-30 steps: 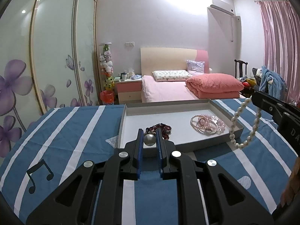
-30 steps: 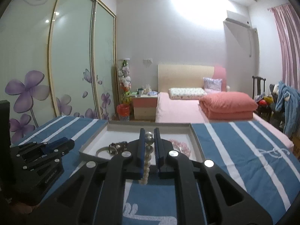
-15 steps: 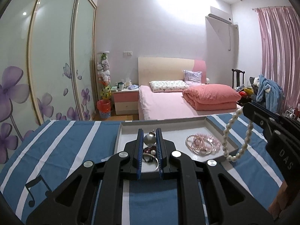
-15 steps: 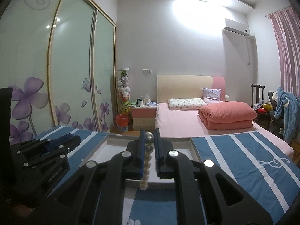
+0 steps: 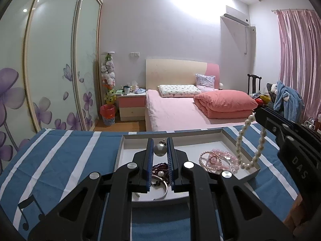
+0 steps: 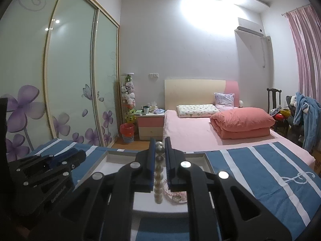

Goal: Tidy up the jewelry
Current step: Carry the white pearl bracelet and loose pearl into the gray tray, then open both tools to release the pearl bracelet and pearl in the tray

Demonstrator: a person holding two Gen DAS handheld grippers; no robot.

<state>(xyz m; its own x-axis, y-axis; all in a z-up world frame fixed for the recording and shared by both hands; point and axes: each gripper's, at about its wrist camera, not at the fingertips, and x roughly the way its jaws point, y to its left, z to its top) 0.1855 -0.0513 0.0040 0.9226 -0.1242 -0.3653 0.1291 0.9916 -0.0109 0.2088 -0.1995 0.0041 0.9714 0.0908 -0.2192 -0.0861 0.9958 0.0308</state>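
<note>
My left gripper [image 5: 160, 150] is shut on a large pearl pendant [image 5: 159, 149] and holds it above the near left part of a white tray [image 5: 226, 133]. In the tray lie dark red beads [image 5: 159, 166], a silver bangle [image 5: 163, 189] and pink bead bracelets [image 5: 218, 158]. My right gripper [image 6: 159, 150] is shut on a white pearl necklace [image 6: 158, 172]. In the left wrist view the necklace [image 5: 248, 140] hangs as a loop over the tray's right side.
The tray sits on a blue cloth with white stripes [image 5: 60, 156]. Beyond the table edge are a pink bed [image 5: 180, 108], a nightstand [image 5: 131, 105] and a sliding wardrobe [image 5: 50, 70]. A chair with clothes [image 5: 284, 100] stands at the right.
Both grippers rose and moved forward over the tray with their pieces. The pearl necklace loop now hangs over the tray's right edge instead of beside the tray.
</note>
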